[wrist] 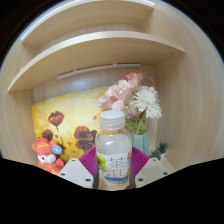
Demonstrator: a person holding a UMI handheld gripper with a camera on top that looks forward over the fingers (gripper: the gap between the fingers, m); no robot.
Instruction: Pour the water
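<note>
Gripper (113, 168) seems clamped on my bottle (113, 150), both pads touching it. Cap on; no pouring yet, no cup visible.

Warm, even indoor light, moderately bright. Soft shadow lies under the wooden shelves (95, 45). Strong fisheye curvature bends the shelf edges. The bottle (113, 150) shows faint highlights; focus is slightly soft throughout.
</note>
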